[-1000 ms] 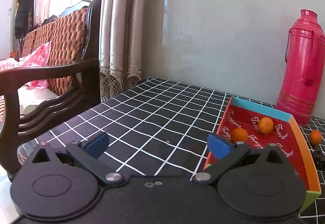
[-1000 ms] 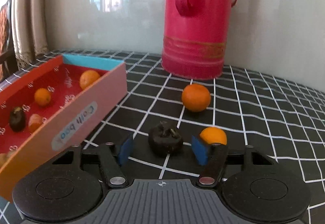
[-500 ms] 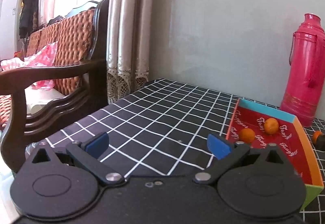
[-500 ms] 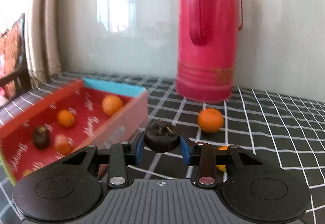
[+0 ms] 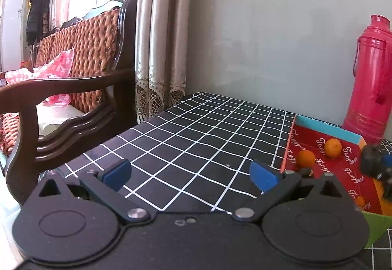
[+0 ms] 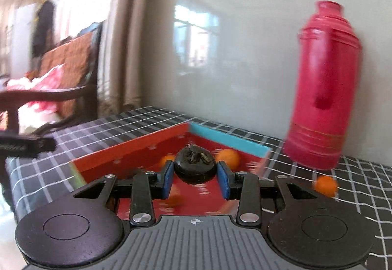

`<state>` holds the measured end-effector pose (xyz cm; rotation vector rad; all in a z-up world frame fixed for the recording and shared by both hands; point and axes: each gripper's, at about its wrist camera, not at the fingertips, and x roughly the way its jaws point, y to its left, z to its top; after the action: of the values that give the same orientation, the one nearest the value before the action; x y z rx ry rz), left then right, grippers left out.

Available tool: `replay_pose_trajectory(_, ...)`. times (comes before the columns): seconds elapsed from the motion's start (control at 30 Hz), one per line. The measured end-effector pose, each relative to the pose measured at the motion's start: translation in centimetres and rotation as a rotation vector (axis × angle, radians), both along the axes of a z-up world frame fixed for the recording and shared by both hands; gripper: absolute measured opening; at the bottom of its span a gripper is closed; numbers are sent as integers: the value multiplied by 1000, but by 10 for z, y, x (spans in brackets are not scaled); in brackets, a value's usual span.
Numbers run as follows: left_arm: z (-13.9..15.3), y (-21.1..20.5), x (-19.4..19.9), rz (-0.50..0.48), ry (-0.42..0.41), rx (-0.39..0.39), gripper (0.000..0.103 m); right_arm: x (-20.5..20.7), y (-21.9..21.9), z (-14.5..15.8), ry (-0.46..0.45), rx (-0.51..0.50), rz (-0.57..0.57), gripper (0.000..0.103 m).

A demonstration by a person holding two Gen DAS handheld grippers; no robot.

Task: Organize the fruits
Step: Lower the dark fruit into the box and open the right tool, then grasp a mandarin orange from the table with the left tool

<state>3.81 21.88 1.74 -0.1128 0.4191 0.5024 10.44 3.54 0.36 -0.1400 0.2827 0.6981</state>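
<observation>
A second ago the dark fruit (image 6: 194, 166), looks like a mangosteen, was sitting on the checked tablecloth (image 5: 196, 142) between the open blue pads; now the right gripper (image 6: 195, 178) is clamped on it from both sides and has carried it off the cloth, so it hangs over the red tray (image 6: 127, 151) with the teal far wall. The right view is smeared, and the pink thermos (image 6: 323, 88) has slid from centre over to the right side. One orange (image 6: 325, 185) is left out on the cloth just in front of the thermos, and a couple of oranges (image 5: 332, 147) sit inside the tray near its far end, close together. The left gripper (image 5: 189, 175) has barely shifted: jaws spread wide, nothing between them, hovering over the near edge of the table. Lots of bare cloth ahead of it, running to the wall and curtain (image 5: 159, 49); a wooden sofa (image 5: 80, 88) stands right off the table's left edge.
</observation>
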Motion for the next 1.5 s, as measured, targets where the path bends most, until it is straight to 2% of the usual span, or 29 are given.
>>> replay_pose_trajectory(0.03, 0, 0, 0, -1, -3, 3, 97, -3, 6, -3, -27, -20, 3, 39)
replay_pose_trajectory(0.07, 0, 0, -1, -1, -5, 2, 97, -8, 10, -5, -72, -34, -16, 57)
replay_pose_trajectory(0.1, 0, 0, -1, -2, -4, 0, 97, -13, 10, -6, -119, -30, -36, 82)
replay_pose_trajectory(0.17, 0, -1, -1, -6, -4, -3, 97, -18, 4, -3, -167, 12, -59, 96)
replay_pose_trajectory(0.3, 2, -3, 1, -17, -7, -10, 97, -10, -15, -2, -161, 67, -135, 97)
replay_pose_trajectory(0.47, 4, -16, 6, -49, -5, -43, 97, 10, -53, -4, -69, 123, -252, 98)
replay_pose_trajectory(0.6, 5, -36, 15, -82, 0, -29, 97, 19, -84, -3, -22, 149, -313, 98)
replay_pose_trajectory(0.73, 7, -61, 24, -101, 0, -5, 97, 19, -105, -1, -20, 149, -339, 98)
replay_pose_trajectory(0.97, 6, -115, 41, -212, -16, 21, 97, 14, -147, 1, -30, 135, -397, 98)
replay_pose_trajectory(1.1, 3, -146, 54, -305, 2, -1, 97, 17, -178, -1, -19, 136, -459, 99)
replay_pose_trajectory(1.27, -4, -186, 69, -353, 17, 14, 97, 18, -217, -3, -11, 138, -530, 99)
replay_pose_trajectory(1.43, -12, -224, 80, -443, 11, 43, 97, 22, -253, -7, 12, 129, -627, 98)
replay_pose_trajectory(1.5, -15, -236, 86, -477, 5, 14, 97, 24, -268, -9, 38, 130, -664, 98)
